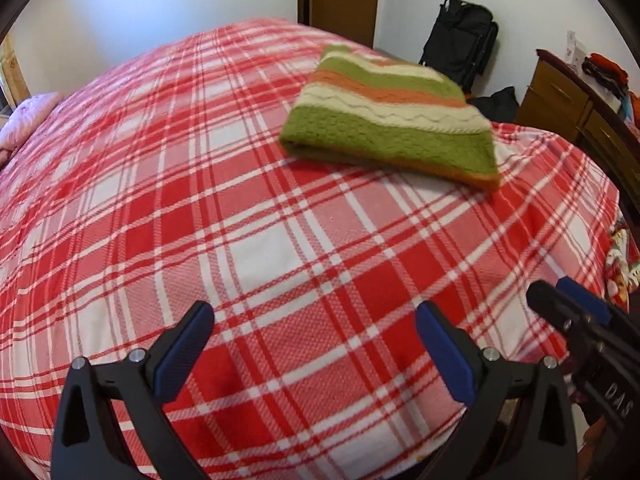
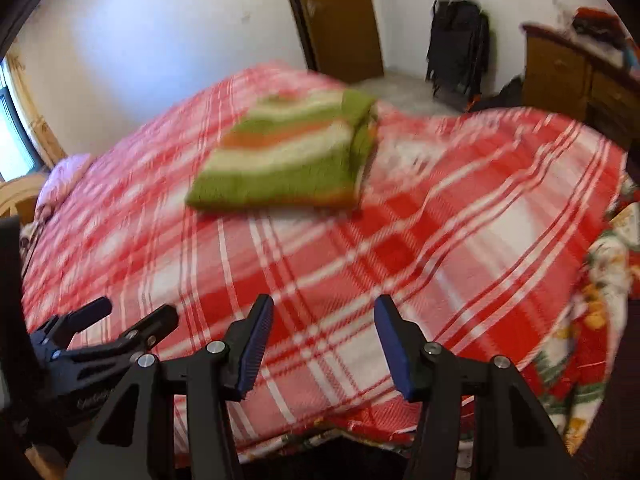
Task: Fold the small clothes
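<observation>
A red-and-white plaid blanket (image 1: 280, 240) covers the bed; a folded striped sweater (image 1: 394, 120) lies flat, stripes running crosswise. Left gripper (image 1: 314, 344) and right gripper (image 2: 324, 344) both gape, holding nothing.

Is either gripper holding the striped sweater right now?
No, the folded sweater lies alone on the bed, with both grippers open.

thick, nubbly knit wool on the folded sweater (image 1: 390, 120). coarse woven cloth on the plaid bedspread (image 1: 256, 240). matt black plastic with ribbed blue pads (image 1: 182, 350) on the left gripper (image 1: 316, 350).
</observation>
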The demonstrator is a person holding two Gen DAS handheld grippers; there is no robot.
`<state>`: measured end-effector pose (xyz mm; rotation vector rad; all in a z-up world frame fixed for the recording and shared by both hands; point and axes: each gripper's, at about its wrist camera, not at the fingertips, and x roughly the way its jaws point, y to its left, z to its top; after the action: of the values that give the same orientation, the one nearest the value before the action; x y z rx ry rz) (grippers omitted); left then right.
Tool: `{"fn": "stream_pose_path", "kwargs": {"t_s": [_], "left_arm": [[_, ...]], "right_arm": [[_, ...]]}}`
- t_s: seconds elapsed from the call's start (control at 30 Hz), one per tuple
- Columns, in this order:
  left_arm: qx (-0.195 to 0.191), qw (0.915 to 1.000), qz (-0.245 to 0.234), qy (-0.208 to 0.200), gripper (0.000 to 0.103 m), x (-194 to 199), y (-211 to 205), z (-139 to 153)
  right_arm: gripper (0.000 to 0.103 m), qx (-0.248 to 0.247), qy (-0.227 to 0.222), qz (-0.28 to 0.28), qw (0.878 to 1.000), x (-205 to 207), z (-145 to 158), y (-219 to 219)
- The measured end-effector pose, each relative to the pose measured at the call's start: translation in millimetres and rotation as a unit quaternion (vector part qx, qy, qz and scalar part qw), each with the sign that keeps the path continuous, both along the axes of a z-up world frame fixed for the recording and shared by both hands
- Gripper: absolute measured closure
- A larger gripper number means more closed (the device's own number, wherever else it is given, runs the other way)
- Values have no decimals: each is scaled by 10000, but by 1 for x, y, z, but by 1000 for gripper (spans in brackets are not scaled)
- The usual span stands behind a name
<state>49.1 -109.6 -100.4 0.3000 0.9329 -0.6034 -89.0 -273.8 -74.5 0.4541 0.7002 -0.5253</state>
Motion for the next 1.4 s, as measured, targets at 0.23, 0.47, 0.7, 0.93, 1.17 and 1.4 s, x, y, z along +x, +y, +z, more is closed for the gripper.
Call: {"fn": "stream_pose_path", "kwargs": {"t_s": [0.23,0.47,0.7,0.93,1.17,1.4], "left_arm": [[-1189,9808,91,-1545,0,-29,37,79],[-1504,9666,131,-2071,0,-34,52,133],[-1615,9605,-39,-2265,0,-46,46,162],[-1950,9610,-96,-1960,0,-51,43,175],[-1856,9596,118,-2111,0,-62,43,162],[-1630,9596,190,-2286,0,-68,39,156]], "right_arm": [[49,-1614,-1122,-99,9804,-28,75,34],[40,-1980,-1621,-78,9667,-44,121,50],[31,-1965,-1946,-100,9609,-58,141,54],[31,-2126,-2178,-345,9519,-66,157,49],[31,-1998,-2267,-278,9528,-70,147,58],[30,-1860,-2197,-267,9573,-67,140,54]]}}
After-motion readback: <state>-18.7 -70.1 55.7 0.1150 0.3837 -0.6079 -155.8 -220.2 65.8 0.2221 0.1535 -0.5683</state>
